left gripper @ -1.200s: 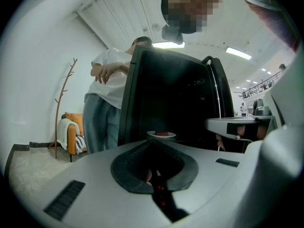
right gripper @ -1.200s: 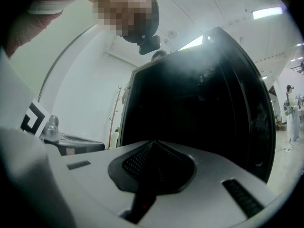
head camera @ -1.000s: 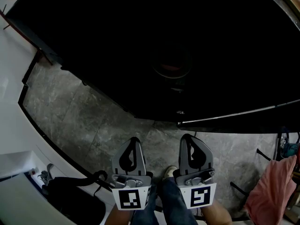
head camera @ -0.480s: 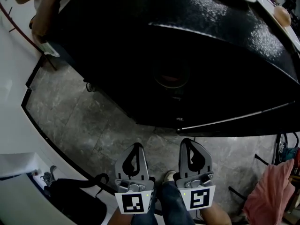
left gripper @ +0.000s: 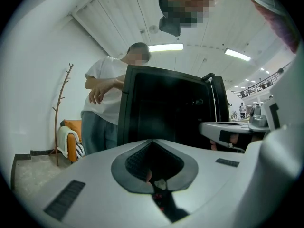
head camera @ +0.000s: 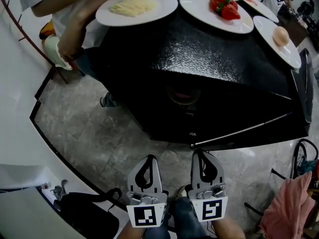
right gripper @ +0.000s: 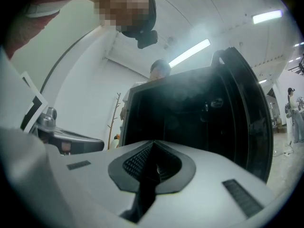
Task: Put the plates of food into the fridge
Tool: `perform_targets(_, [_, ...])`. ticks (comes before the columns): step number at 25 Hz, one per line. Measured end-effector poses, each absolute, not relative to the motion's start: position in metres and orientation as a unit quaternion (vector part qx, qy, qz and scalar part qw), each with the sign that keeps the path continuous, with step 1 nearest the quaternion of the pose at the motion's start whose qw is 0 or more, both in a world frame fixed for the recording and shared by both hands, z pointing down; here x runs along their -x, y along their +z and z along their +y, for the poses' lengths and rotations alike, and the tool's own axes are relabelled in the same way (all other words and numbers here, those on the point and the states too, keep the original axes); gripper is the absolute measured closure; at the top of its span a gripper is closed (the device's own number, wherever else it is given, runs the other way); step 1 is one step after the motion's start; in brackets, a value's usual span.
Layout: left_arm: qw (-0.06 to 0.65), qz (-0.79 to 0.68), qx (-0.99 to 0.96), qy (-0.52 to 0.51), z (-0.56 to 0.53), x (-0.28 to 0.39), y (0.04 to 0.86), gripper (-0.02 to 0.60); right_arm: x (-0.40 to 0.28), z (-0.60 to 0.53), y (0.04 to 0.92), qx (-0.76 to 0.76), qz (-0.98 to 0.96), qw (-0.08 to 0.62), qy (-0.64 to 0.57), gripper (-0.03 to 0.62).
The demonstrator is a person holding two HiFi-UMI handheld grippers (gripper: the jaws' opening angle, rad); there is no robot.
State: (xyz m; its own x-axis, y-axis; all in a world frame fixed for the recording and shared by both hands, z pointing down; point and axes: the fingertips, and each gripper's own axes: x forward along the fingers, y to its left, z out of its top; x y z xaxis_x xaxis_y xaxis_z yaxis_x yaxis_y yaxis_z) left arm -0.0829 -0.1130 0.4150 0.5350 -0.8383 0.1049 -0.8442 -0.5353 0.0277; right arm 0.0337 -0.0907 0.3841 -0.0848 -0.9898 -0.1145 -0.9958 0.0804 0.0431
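My 2 grippers are clenched on nothing, left gripper (head camera: 148,159) just beside right gripper (head camera: 201,154), low before the black fridge (head camera: 209,78); the pasta plate (head camera: 136,7) and strawberry plate (head camera: 216,4) lie well ahead and above them, on its top.

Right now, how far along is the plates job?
Done: nothing visible. The noodle plate, strawberry plate and a third plate sit on the black table. In hand: nothing; the left gripper and right gripper are shut and empty. Left: every plate to move.
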Motion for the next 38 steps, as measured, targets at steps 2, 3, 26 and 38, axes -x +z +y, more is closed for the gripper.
perform_targets(2, [0.034, -0.477, -0.877, 0.034, -0.115, 0.081, 0.404, 0.575, -0.033, -0.092, 0.379, 0.674, 0.737, 0.031, 0.051, 0.583])
perform_targets(3, [0.034, -0.475, -0.879, 0.034, -0.114, 0.08, 0.4, 0.575, -0.032, -0.092, 0.376, 0.67, 0.74, 0.032, 0.053, 0.583])
perform_targets(26, [0.019, -0.47, -0.882, 0.023, -0.116, 0.067, 0.279, 0.575, -0.038, -0.091, 0.271, 0.667, 0.742, 0.027, 0.064, 0.583])
perform_targets(38, [0.012, -0.478, -0.878, 0.016, -0.109, 0.072, 0.242, 0.575, -0.039, -0.087, 0.242, 0.659, 0.75, 0.001, 0.05, 0.583])
